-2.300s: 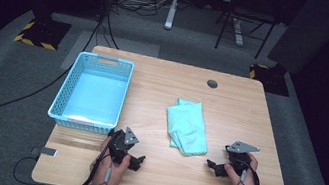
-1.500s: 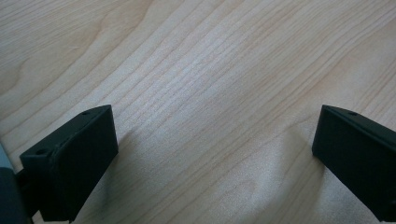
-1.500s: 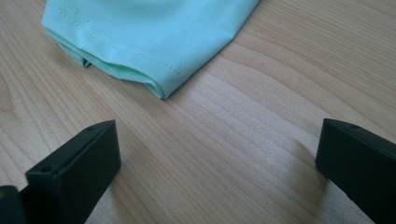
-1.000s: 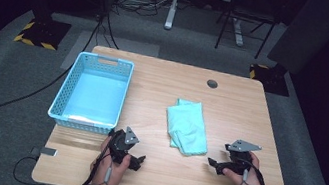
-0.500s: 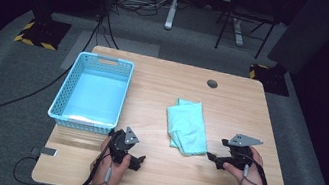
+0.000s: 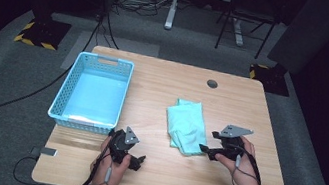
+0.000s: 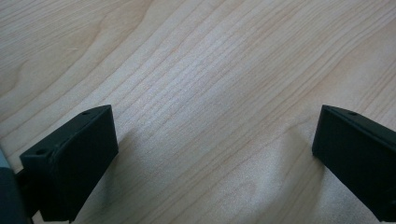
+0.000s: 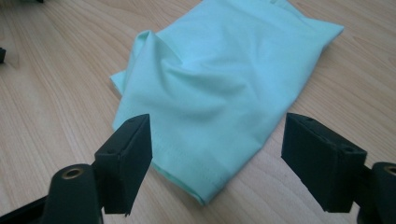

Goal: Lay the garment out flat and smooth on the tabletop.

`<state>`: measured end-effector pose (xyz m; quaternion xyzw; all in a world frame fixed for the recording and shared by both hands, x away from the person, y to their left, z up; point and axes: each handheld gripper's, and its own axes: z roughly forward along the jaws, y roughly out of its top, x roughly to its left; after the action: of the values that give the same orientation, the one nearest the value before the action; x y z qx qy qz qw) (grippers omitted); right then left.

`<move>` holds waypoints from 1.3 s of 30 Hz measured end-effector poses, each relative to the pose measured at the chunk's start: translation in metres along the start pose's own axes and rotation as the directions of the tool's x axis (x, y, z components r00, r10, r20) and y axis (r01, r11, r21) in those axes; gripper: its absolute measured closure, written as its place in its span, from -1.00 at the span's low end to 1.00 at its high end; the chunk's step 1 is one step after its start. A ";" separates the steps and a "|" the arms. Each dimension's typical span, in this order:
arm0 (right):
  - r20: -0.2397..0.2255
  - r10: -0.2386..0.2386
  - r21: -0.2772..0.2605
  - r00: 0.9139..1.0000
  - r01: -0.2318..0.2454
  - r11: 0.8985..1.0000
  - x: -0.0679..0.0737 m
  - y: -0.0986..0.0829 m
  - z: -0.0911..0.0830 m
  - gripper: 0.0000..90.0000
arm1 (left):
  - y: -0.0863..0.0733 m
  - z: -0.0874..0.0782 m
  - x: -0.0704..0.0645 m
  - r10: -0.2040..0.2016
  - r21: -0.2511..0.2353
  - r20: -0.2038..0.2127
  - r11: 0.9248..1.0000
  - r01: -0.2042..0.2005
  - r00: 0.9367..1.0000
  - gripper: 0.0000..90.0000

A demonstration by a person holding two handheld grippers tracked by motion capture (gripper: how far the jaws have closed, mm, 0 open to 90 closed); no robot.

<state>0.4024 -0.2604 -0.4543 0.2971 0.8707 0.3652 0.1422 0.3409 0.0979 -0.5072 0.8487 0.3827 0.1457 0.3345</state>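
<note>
While the left tool (image 6: pixel 139 161) rests agape on the table (image 6: pixel 162 92), the right tool (image 6: pixel 204 150) gapes beside the cloth (image 6: pixel 186 124).

High view looks down over the table (image 6: pixel 164 80); right gripper view shares its cloth (image 8: pixel 219 79), close up

On the table (image 6: pixel 251 107), the basket (image 6: pixel 93 92) stands at the left side, and the folded cloth (image 6: pixel 186 125) lies to the right of it, near the middle, well apart from the basket. Behind the cloth, close to the far edge of the table, there is a small round hole (image 6: pixel 212 84).

The left gripper (image 6: pixel 140 161) is over the near part of the table, just in front of the basket's near right corner. The right gripper (image 6: pixel 203 149) is at the near right corner of the cloth, with its jaws on either side of that corner in the right gripper view.
</note>
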 end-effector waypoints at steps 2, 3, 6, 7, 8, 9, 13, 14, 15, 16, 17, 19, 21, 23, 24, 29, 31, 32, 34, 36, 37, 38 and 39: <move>-0.001 -0.003 -0.002 1.000 0.003 1.000 0.000 0.003 0.003 -0.42 | 0.000 0.000 0.000 0.000 0.000 0.000 1.000 0.000 1.000 -1.00; -0.002 -0.004 -0.003 1.000 0.004 1.000 0.000 0.004 0.004 -0.41 | 0.000 0.000 0.000 0.000 0.000 0.000 1.000 0.000 1.000 -1.00; -0.015 -0.013 -0.009 1.000 0.013 1.000 0.000 0.009 0.012 -0.37 | 0.000 0.000 0.000 0.000 0.000 0.000 1.000 0.000 1.000 -1.00; -0.020 -0.018 -0.010 1.000 0.018 1.000 -0.001 0.009 0.015 -0.35 | 0.000 0.000 0.000 0.000 0.000 0.000 1.000 0.000 1.000 -1.00; -0.024 -0.017 -0.009 1.000 0.017 1.000 -0.001 0.009 0.018 -0.31 | 0.000 0.000 0.000 0.000 0.000 0.000 1.000 0.000 1.000 -1.00; -0.034 -0.023 -0.004 0.999 0.023 1.000 -0.001 0.009 0.022 -0.27 | 0.000 0.000 0.000 0.000 0.000 0.000 1.000 0.000 1.000 -1.00; -0.055 -0.025 0.019 0.998 0.026 0.999 0.000 0.009 0.038 -0.21 | 0.000 0.000 0.000 0.000 0.000 0.000 1.000 0.000 1.000 -1.00; -0.057 -0.028 0.022 0.998 0.029 0.999 0.001 0.009 0.041 -0.21 | 0.000 0.000 0.000 0.000 0.000 0.000 1.000 0.000 1.000 -1.00; -0.059 -0.027 0.027 0.998 0.029 0.999 0.001 0.009 0.044 -0.21 | 0.000 0.000 0.000 -0.002 -0.001 0.001 1.000 0.002 1.000 -1.00; -0.060 -0.027 0.032 0.998 0.029 0.999 0.002 0.009 0.048 -0.21 | 0.000 0.000 0.000 0.000 0.000 0.000 1.000 0.000 1.000 -1.00; -0.061 -0.027 0.038 0.998 0.030 0.999 0.002 0.009 0.051 -0.21 | 0.000 0.000 0.000 -0.001 -0.001 0.000 1.000 0.001 1.000 -1.00; -0.068 -0.031 0.058 0.997 0.035 0.998 0.004 0.007 0.058 -0.20 | 0.000 0.000 0.000 0.000 0.000 0.000 1.000 0.000 1.000 -1.00; -0.084 -0.017 0.051 0.996 0.022 0.998 0.004 0.006 0.062 -0.20 | 0.000 0.000 0.000 0.000 0.000 0.000 1.000 0.000 1.000 -1.00; -0.096 -0.006 0.051 0.995 0.011 0.999 0.004 0.006 0.062 -0.12 | 0.000 0.000 0.000 0.000 0.000 0.000 1.000 0.000 1.000 -1.00; -0.102 -0.001 0.051 0.995 0.006 0.999 0.004 0.005 0.062 -0.11 | 0.000 0.000 0.000 0.000 0.000 0.000 1.000 0.000 1.000 -1.00; -0.121 -0.026 0.066 0.992 0.034 0.997 0.010 0.002 0.057 -0.09 | 0.000 0.000 0.000 0.000 0.000 0.000 1.000 0.000 1.000 -1.00; -0.129 -0.037 0.078 0.991 0.047 0.996 0.014 0.001 0.054 -0.08 | 0.000 0.000 0.000 0.000 0.000 0.000 1.000 0.000 1.000 -1.00; -0.128 -0.040 0.083 0.991 0.051 0.995 0.016 0.001 0.052 -0.08 | 0.000 0.000 0.000 0.000 0.000 0.000 1.000 0.000 1.000 -1.00; -0.108 -0.049 0.086 0.993 0.059 0.995 0.018 0.002 0.050 -0.08 | 0.000 0.000 0.000 0.000 0.000 0.000 1.000 0.000 1.000 -1.00; -0.087 -0.061 0.066 0.994 0.067 0.996 0.020 0.006 0.047 -0.08 | 0.000 0.000 0.000 -0.003 -0.001 0.001 1.000 0.003 1.000 -1.00; -0.090 -0.061 0.053 0.994 0.066 0.996 0.021 0.009 0.045 -0.08 | 0.000 0.000 0.000 -0.003 -0.001 0.001 1.000 0.003 1.000 -1.00; -0.094 -0.062 0.041 0.994 0.066 0.997 0.022 0.013 0.043 -0.08 | 0.000 0.000 0.000 -0.003 -0.001 0.001 1.000 0.003 1.000 -1.00; -0.097 -0.061 0.031 0.993 0.064 0.997 0.024 0.017 0.042 -0.08 | 0.000 0.000 0.000 -0.001 0.000 0.000 1.000 0.001 1.000 -1.00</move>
<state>0.4099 -0.2134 -0.4719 0.2541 0.8915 0.3595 0.1067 0.3409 0.0978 -0.5072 0.8486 0.3829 0.1456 0.3347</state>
